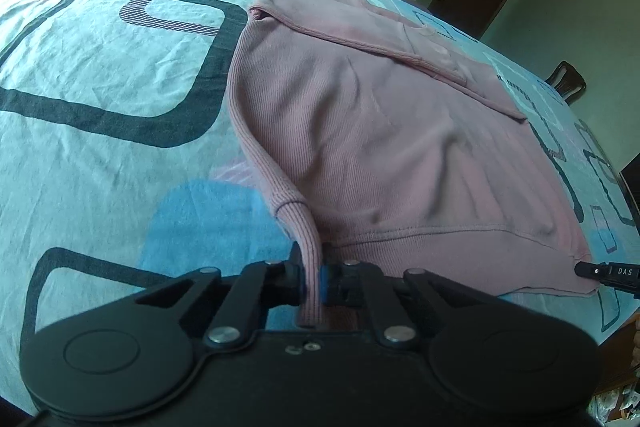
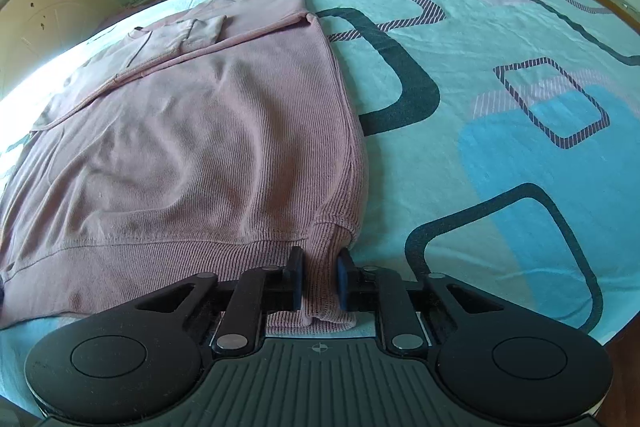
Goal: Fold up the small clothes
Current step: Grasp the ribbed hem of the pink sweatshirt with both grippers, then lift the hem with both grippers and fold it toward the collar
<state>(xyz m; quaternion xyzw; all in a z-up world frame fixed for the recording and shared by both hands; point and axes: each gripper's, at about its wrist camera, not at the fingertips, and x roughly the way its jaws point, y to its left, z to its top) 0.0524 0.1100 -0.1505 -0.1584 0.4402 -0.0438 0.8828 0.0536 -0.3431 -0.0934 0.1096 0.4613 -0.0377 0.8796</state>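
1. Pink sweater [image 1: 380,131] lies flat on the patterned sheet [image 1: 100,147].
2. Left hand-held gripper [image 1: 311,267] is pinched tight on its near-left hem corner.
3. Right hand-held gripper [image 2: 320,269] clamps the near-right hem corner.

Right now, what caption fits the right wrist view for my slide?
Right hand-held gripper pinching the near hem corner of a pink sweater spread on a patterned sheet.

The ribbed hem corner of a pink knit sweater [image 2: 192,155] is clamped by the right gripper [image 2: 319,277] on a turquoise patterned bedsheet [image 2: 500,107].
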